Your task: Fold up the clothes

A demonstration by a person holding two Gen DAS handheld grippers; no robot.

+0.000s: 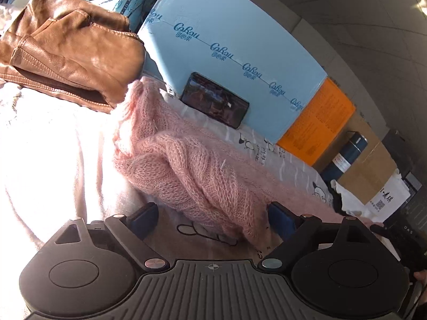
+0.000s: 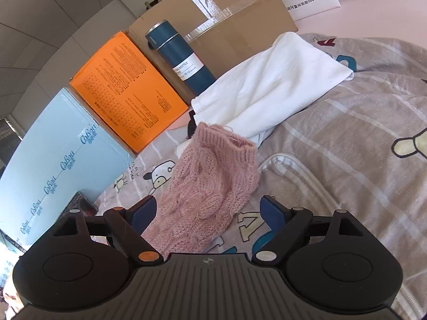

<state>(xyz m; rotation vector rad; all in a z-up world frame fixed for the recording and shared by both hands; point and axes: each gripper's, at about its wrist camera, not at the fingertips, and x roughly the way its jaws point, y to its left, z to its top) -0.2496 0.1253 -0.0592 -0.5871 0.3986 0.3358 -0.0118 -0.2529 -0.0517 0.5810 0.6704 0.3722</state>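
A pink knitted sweater [image 1: 192, 160] lies on the cartoon-print sheet [image 1: 256, 146]. My left gripper [image 1: 210, 217] is open, its jaws on either side of a bunched sweater edge. In the right wrist view the sweater's sleeve and cuff [image 2: 213, 176] stretch away from me. My right gripper [image 2: 208, 212] is open, its blue pads astride the sleeve near its lower end. A brown leather jacket [image 1: 69, 45] lies folded at the upper left of the left wrist view. A white garment [image 2: 272, 85] lies beyond the cuff.
A light blue carton [image 1: 229, 40] with a phone [image 1: 214, 100] leaning on it, an orange box [image 2: 128, 90], a dark blue bottle [image 2: 181, 58] and a cardboard box [image 2: 229, 18] line the far side. A pale overexposed garment [image 1: 53, 146] lies left.
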